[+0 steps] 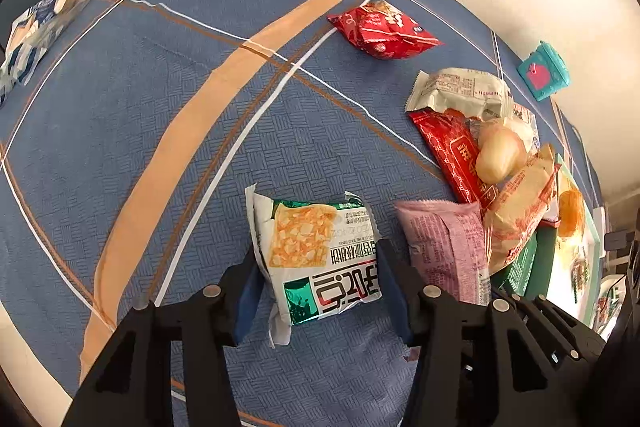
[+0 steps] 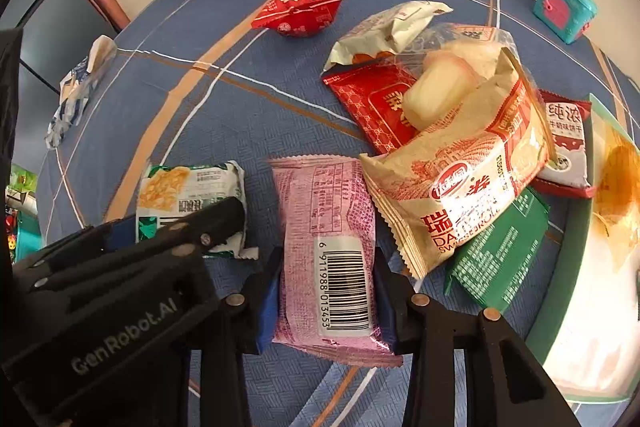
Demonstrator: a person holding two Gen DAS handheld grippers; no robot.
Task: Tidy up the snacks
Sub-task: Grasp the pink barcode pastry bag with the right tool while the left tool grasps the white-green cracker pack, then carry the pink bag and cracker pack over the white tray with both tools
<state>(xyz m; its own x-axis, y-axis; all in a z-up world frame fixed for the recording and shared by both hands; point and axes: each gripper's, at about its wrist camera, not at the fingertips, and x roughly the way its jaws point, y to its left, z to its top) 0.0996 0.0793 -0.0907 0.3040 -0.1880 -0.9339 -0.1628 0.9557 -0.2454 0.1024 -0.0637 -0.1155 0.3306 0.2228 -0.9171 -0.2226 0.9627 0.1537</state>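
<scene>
Pink packet (image 2: 326, 251) clamped between right claw (image 2: 326, 301) pads.

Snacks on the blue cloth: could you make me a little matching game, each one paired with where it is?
Things:
1. pink packet
2. green-and-white packet
3. teal box
4. small red packet

Places:
A. far edge, by the wall
B. between the left gripper's fingers
C. alone, beyond the pile
D. between the right gripper's fingers

Pairs: 1-D, 2-B, 3-A, 4-C

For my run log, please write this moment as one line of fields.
left gripper: shut on green-white snack pack | right gripper: shut on pink snack pack | both packs lie on the blue cloth
</scene>
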